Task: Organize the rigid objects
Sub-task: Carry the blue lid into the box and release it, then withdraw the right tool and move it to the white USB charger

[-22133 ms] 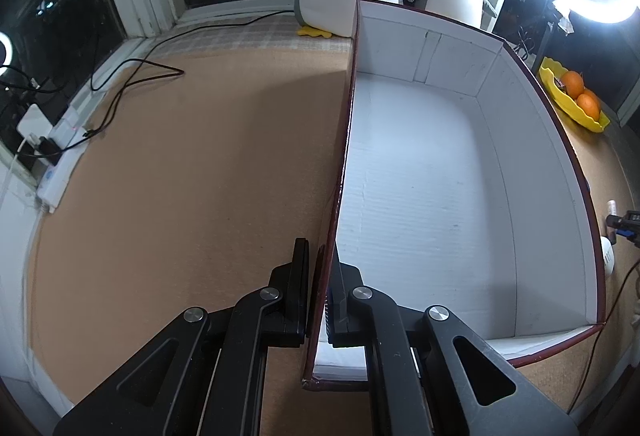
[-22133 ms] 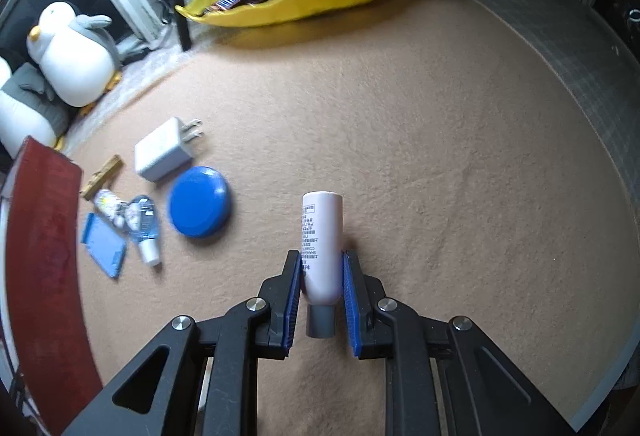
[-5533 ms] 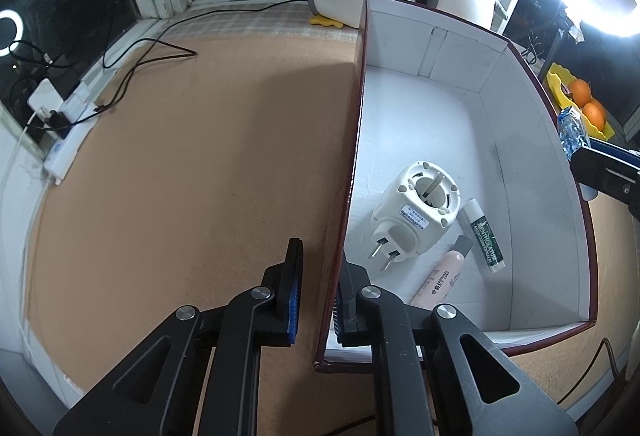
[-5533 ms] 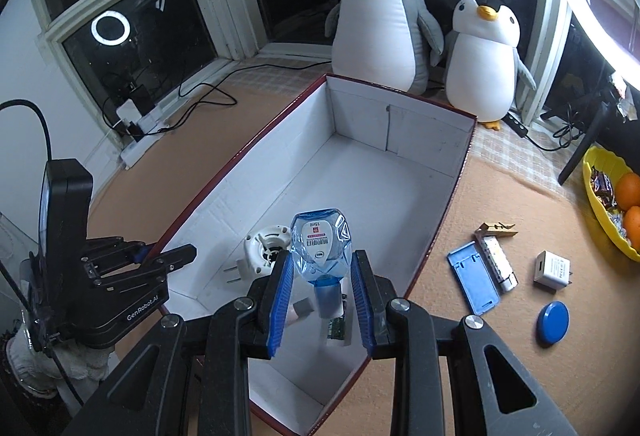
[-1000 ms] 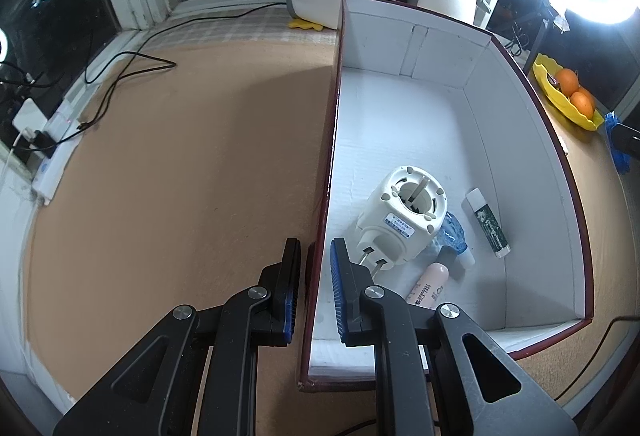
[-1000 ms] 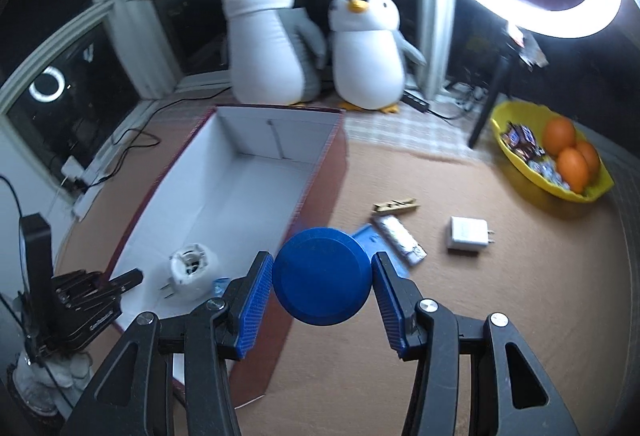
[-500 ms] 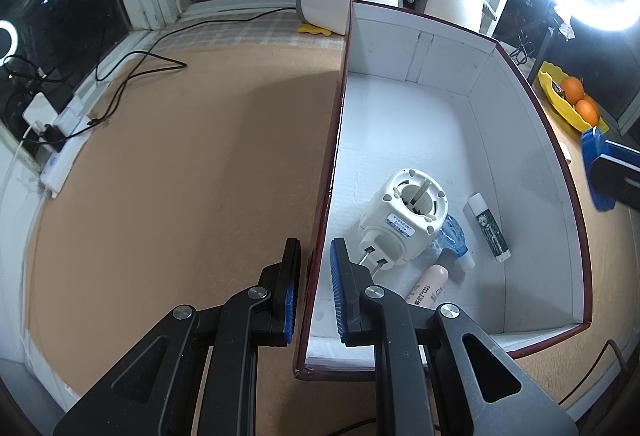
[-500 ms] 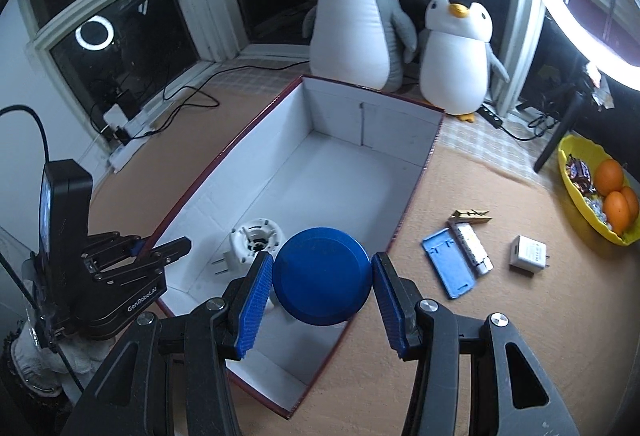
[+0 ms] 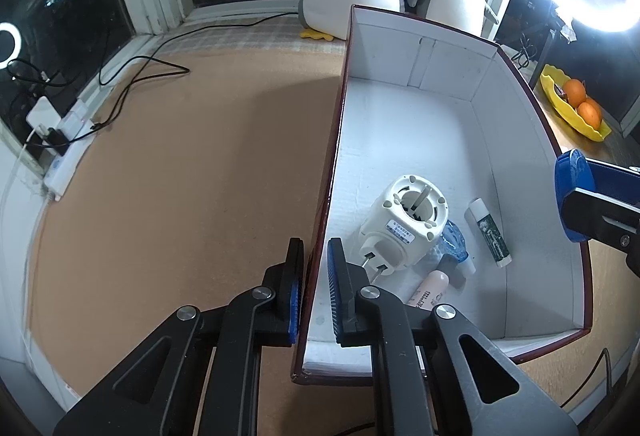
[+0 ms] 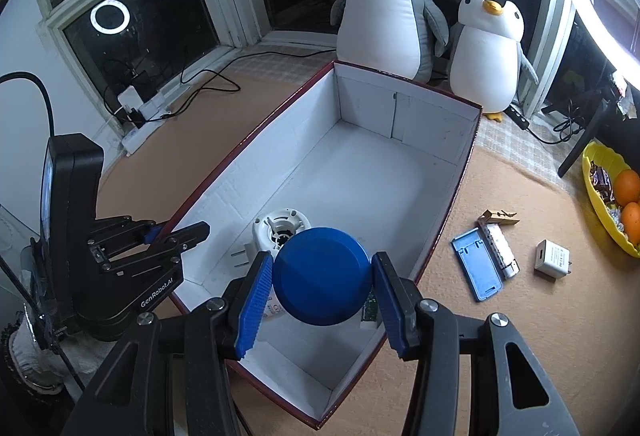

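Note:
My right gripper [image 10: 320, 288] is shut on a blue round lid [image 10: 321, 276] and holds it above the near end of the open box [image 10: 404, 124]. My left gripper [image 9: 315, 268] is shut on the box's left wall [image 9: 330, 172]. Inside the box lie a white round plug adapter [image 9: 404, 220], a small blue bottle [image 9: 454, 240], a pink tube [image 9: 428, 290] and a white-green stick [image 9: 490, 228]. The right gripper with the lid also shows in the left wrist view [image 9: 576, 188], over the box's right wall.
On the table right of the box lie a blue flat case [image 10: 476, 268], a white strip [image 10: 500, 244], a wooden clothespin [image 10: 498, 217] and a white charger [image 10: 554, 259]. A yellow fruit tray [image 10: 596, 192] stands far right. Two plush penguins [image 10: 384, 0] stand behind the box. Cables [image 9: 132, 80] lie at left.
My right gripper has carried the blue lid further over the box's near end. My left gripper has stayed clamped on the box wall.

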`<state>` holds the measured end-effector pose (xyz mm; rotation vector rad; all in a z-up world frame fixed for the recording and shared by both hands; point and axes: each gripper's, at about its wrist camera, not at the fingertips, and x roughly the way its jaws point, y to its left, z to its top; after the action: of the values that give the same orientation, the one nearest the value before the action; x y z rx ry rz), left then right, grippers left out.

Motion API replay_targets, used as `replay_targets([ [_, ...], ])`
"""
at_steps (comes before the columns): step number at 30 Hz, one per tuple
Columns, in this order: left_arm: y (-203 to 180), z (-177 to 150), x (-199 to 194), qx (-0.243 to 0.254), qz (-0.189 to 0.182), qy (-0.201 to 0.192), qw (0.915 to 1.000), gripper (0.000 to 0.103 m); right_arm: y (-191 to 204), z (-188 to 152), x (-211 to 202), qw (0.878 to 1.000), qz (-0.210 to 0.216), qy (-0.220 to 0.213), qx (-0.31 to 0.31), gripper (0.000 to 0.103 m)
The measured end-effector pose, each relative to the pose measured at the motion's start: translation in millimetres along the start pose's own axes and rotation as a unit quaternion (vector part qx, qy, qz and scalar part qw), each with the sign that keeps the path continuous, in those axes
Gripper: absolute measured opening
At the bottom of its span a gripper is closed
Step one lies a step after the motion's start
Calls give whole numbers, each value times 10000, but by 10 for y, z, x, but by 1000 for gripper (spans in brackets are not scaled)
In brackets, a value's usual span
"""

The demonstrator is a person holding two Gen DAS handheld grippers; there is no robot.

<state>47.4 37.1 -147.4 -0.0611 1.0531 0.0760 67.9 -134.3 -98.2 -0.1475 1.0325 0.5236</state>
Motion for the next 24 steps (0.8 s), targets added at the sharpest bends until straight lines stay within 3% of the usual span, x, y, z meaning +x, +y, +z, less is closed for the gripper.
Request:
replay_targets([
  [6,-12,2,0,5,-5,-2,10000,11,35,8,-10,10000,-24,-50,-41,50],
  [8,-21,6,2,8,-11,-2,10000,11,34,12,-21,10000,-28,-68,-37,56],
  [24,-18,54,42,136,-112,29,9998,11,-306,-30,-214,9973,-185,-299,648,59],
])
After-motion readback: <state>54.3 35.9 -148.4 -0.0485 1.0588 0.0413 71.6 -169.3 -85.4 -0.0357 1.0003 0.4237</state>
